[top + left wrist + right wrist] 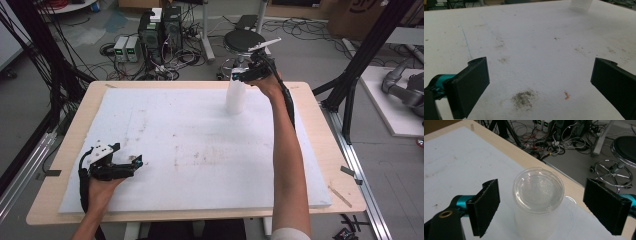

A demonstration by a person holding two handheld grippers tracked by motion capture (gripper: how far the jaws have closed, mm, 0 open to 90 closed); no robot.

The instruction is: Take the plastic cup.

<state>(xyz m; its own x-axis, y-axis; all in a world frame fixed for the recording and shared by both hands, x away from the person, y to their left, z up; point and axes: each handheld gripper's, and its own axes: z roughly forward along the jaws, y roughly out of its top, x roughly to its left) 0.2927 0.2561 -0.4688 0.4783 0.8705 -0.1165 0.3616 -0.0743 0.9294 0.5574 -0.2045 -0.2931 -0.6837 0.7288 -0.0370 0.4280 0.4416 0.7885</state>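
Note:
A tall stack of clear plastic cups (236, 96) stands upright at the far middle of the white foam sheet (190, 145). My right gripper (239, 75) hovers at the stack's top, jaws open. In the right gripper view the topmost cup's round rim (538, 190) sits between the two black pads (485, 206), touching neither. My left gripper (136, 162) rests low at the near left of the sheet, open, with nothing between its jaws. The left gripper view shows the bottom of the cup stack (580, 5) far off at the top edge.
The foam sheet covers a wooden table (327, 165) and carries dark smudges (524, 98) and a small orange scrap (566, 95). Behind the table are a black stool (244, 42), power supplies (126, 48) and tangled cables on the floor. Black frame posts (350, 80) stand at both sides.

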